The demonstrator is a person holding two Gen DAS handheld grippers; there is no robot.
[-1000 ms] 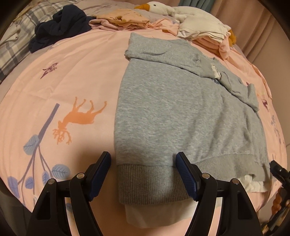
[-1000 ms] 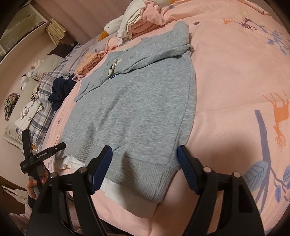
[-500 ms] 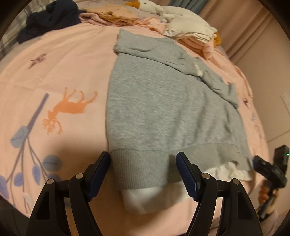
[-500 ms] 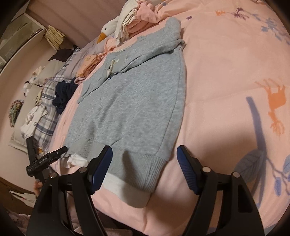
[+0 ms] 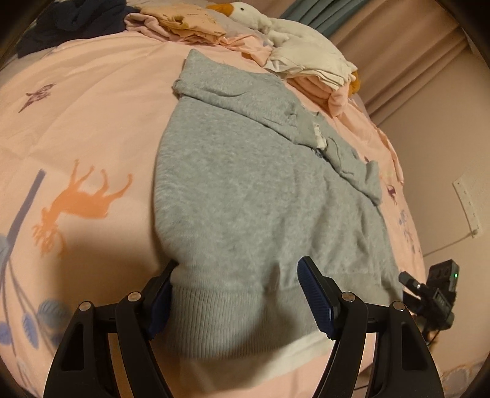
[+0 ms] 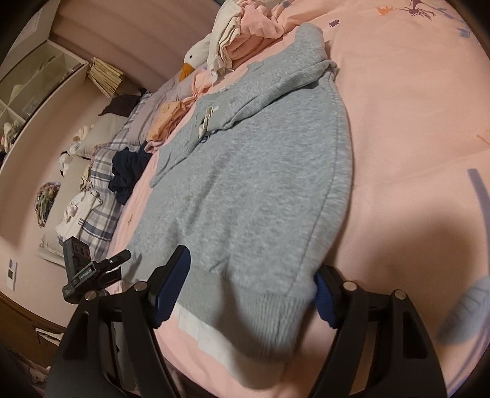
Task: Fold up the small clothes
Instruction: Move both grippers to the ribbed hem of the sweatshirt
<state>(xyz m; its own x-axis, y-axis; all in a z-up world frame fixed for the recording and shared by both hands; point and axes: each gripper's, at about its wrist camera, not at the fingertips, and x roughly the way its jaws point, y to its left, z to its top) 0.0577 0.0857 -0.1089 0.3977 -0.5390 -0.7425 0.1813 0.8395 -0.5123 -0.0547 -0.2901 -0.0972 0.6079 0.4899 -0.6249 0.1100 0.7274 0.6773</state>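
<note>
A grey knitted sweatshirt (image 5: 245, 189) lies flat on the pink printed bedspread (image 5: 76, 122); left gripper (image 5: 239, 297) and right gripper (image 6: 248, 294) straddle its near ribbed hem corners, jaws released.

A home bedroom. Ahead of the tool spreads a pink duvet (image 5: 92, 122) printed with deer, with piled laundry (image 5: 309, 61) and a plush goose (image 5: 245, 12) beyond, plaid pillows (image 6: 101, 183) to the left, and curtains (image 5: 382, 46) at the far right.

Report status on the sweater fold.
Left gripper and right gripper open, each straddling a hem corner. Grey sweater flat, sleeves folded in. Nothing in the way.
</note>
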